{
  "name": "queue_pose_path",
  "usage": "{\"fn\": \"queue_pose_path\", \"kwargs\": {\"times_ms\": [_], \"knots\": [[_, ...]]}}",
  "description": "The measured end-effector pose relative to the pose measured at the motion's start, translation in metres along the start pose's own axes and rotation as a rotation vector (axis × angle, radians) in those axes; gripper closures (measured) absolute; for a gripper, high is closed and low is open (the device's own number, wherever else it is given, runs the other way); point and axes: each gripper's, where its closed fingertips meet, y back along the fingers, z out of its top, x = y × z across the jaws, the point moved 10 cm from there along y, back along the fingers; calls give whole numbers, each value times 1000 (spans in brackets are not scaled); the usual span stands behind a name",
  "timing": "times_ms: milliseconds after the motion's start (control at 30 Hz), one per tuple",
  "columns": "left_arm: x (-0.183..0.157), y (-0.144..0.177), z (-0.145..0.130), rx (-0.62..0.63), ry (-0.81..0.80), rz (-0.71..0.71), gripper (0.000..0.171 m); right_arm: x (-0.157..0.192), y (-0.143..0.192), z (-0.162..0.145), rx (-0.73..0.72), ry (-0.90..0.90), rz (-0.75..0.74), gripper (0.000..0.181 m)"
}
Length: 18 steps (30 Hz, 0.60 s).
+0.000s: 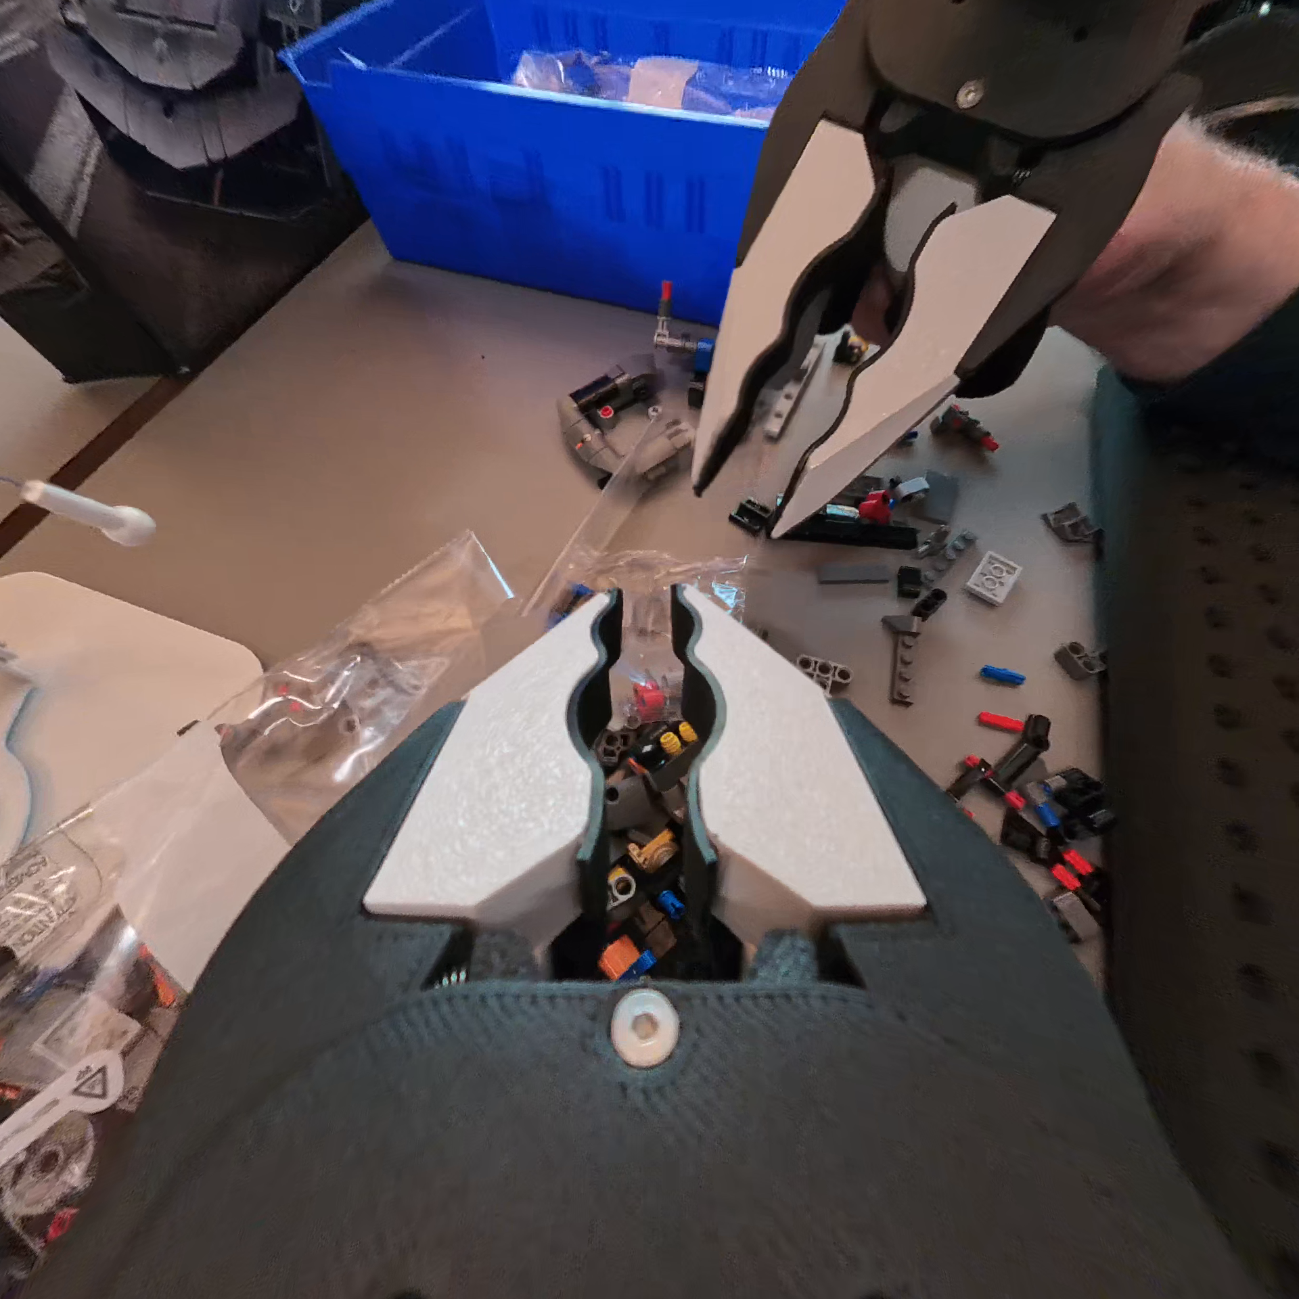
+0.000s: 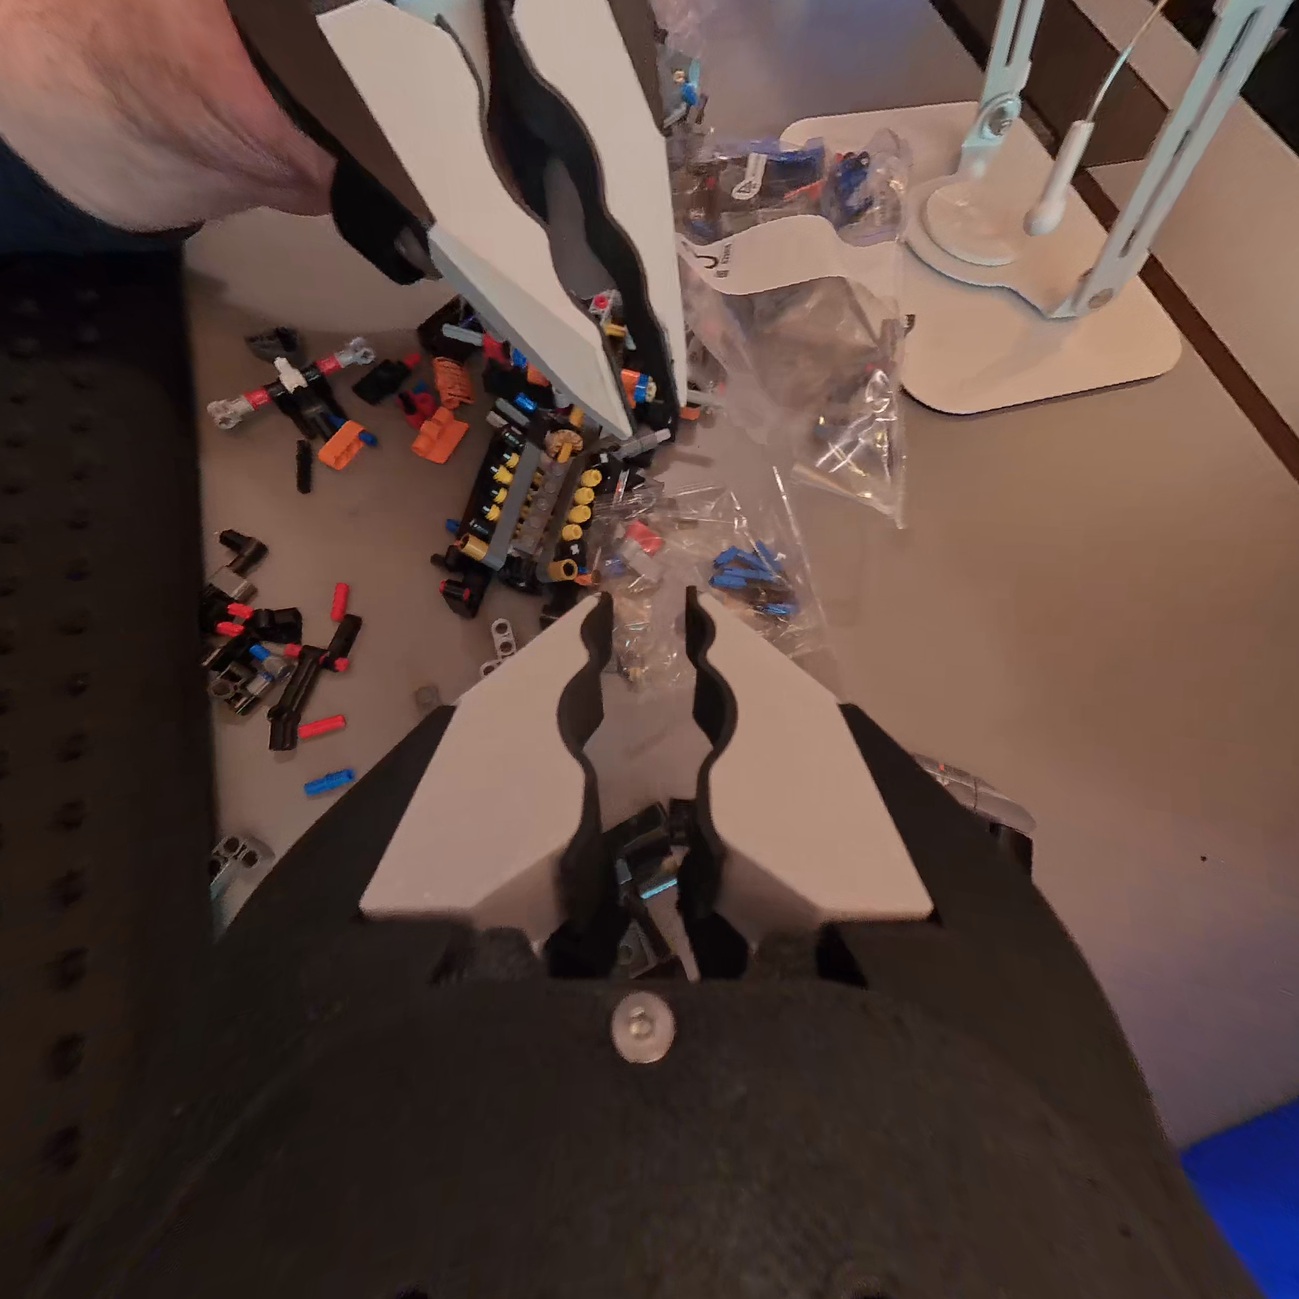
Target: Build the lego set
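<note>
Right wrist view: bag [image 2: 650, 632] between jaws.

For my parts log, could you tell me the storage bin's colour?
Blue; the bin shows best in the left wrist view.

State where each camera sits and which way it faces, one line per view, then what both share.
Left wrist view: on the left claw, looking down across the table toward the blue bin; the right claw and a hand show.
Right wrist view: on the right claw, facing the white stand; the left claw and a hand show.
Shared: the clear bags and loose Lego pieces.
</note>
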Motion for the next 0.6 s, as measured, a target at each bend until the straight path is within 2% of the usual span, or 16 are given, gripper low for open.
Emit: {"fn": "queue_pose_path", "kwargs": {"times_ms": [133,267,400,500,600], "knots": [[-1,2,4,-18,-12,17,162,-4,-5,5,-16,-15,-20,147],[-4,-1,4,-7,-19,12,164,-1,-26,1,122,30,20,147],[-5,-2,4,-4,-32,20,165,2,-47,-6,254,94,17,161],[-5,-2,4,-5,-25,17,165,1,-50,-9,265,85,23,181],[-5,-3,3,3,-26,12,165,-2,-44,-8,233,61,29,181]]}}
